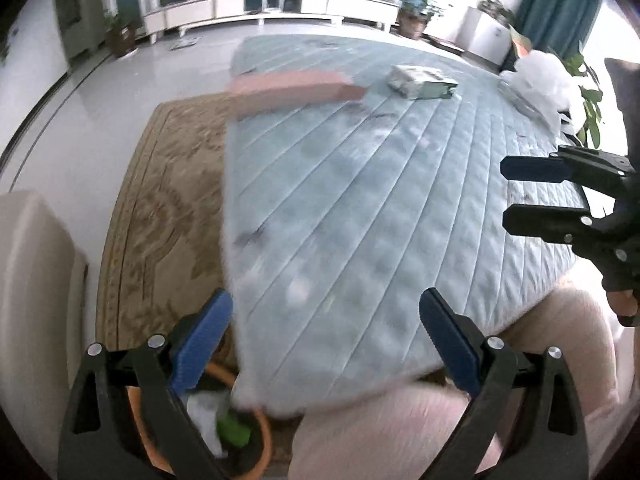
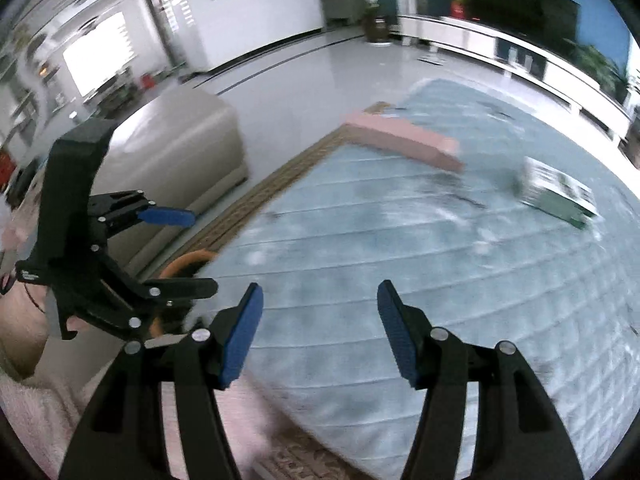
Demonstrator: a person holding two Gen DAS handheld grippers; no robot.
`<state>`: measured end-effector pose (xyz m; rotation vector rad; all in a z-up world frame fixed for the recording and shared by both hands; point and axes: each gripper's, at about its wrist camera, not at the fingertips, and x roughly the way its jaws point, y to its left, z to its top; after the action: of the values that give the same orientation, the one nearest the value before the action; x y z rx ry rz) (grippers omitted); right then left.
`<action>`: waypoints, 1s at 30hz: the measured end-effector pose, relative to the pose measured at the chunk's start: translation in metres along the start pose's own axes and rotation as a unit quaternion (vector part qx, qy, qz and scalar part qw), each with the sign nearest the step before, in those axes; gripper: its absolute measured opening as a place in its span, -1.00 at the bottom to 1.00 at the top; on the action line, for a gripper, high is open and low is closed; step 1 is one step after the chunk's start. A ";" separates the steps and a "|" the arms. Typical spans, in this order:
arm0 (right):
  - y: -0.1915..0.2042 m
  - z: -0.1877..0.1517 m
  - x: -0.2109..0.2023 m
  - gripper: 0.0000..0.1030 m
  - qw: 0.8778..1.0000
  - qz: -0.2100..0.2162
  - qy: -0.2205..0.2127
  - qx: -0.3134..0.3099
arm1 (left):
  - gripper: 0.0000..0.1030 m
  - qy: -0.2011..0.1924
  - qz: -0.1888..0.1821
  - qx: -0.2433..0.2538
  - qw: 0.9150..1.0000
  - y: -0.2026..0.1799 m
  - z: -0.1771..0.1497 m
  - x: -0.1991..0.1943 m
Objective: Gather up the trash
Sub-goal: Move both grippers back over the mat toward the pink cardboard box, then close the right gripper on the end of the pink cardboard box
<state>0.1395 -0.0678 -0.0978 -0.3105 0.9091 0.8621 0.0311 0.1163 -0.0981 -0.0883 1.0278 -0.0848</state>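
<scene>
Pink long cardboard box (image 1: 292, 90) lies far ahead across quilted blue table (image 1: 360, 208), long axis crosswise to my reach; green-white carton (image 1: 422, 82) beside it. Left tongs (image 1: 326, 344) gape wide, empty. Right tongs (image 2: 318, 336) half-spread, empty, look nearer carton.

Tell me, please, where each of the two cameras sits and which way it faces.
Left wrist: sits on the left gripper, looking down along its open fingers across the blue quilted table cover; the right gripper, a hand and pink-trousered legs show.
Right wrist: sits on the right gripper, looking down over the same cover from the other side; the left gripper shows at left.
Shared: the cover, pink box, green-and-white pack, orange-rimmed bin, and each other's gripper.
</scene>
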 end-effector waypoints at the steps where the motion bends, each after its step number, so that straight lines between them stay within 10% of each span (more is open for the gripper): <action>1: -0.018 0.002 0.000 0.21 1.000 -0.007 -0.002 0.009 | 0.80 0.000 -0.002 0.008 1.000 -0.007 0.012 0.008; 11: -0.141 0.037 0.032 0.24 0.997 -0.062 -0.004 0.037 | 0.80 0.013 0.036 0.040 0.998 -0.015 0.100 0.069; 25: -0.136 0.113 0.151 0.40 0.999 0.000 0.008 -0.047 | 0.80 0.041 0.055 0.032 0.997 0.021 0.127 0.127; 30: -0.128 0.123 0.172 -0.35 0.997 0.006 0.031 -0.066 | 0.80 0.036 0.053 0.042 0.997 0.023 0.126 0.132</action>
<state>0.3607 0.0105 -0.1742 -0.4472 0.9142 0.9303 0.2072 0.1284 -0.1483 0.0451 1.0984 -0.0352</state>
